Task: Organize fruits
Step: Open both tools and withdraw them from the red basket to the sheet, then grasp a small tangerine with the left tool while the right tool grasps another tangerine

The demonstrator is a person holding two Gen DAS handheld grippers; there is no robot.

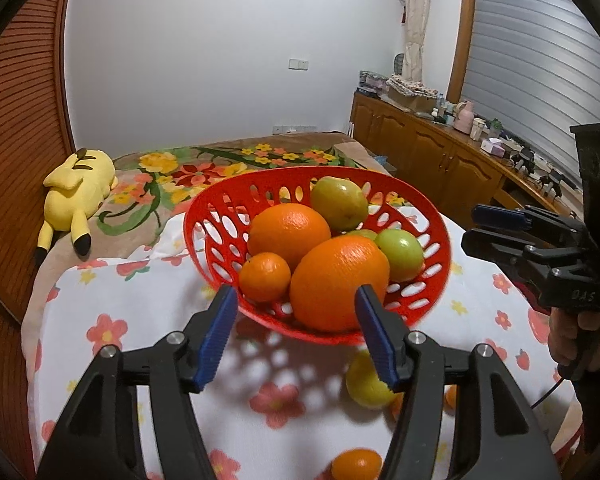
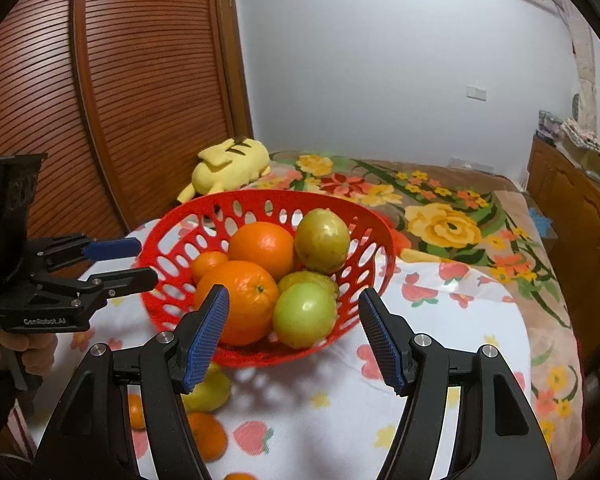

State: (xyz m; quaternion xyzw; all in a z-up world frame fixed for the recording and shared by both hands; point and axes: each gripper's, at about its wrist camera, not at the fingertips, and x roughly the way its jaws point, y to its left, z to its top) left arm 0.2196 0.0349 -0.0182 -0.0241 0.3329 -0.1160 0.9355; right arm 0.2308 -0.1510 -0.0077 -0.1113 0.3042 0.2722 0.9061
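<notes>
Both tools released, poised before the fruit basket

We hold the left tool [image 1: 296, 336] and the right tool [image 2: 294, 338] spread wide and gripping nothing, on the near side of the red basket [image 1: 436, 280] on the flowered worktop [image 1: 112, 304]. In it lie two large oranges [image 1: 336, 280], a small orange [image 1: 264, 276] and green fruits [image 1: 400, 252]; a yellow-green fruit [image 1: 362, 384] and another small orange [image 1: 354, 464] lie loose nearer to us.
</notes>
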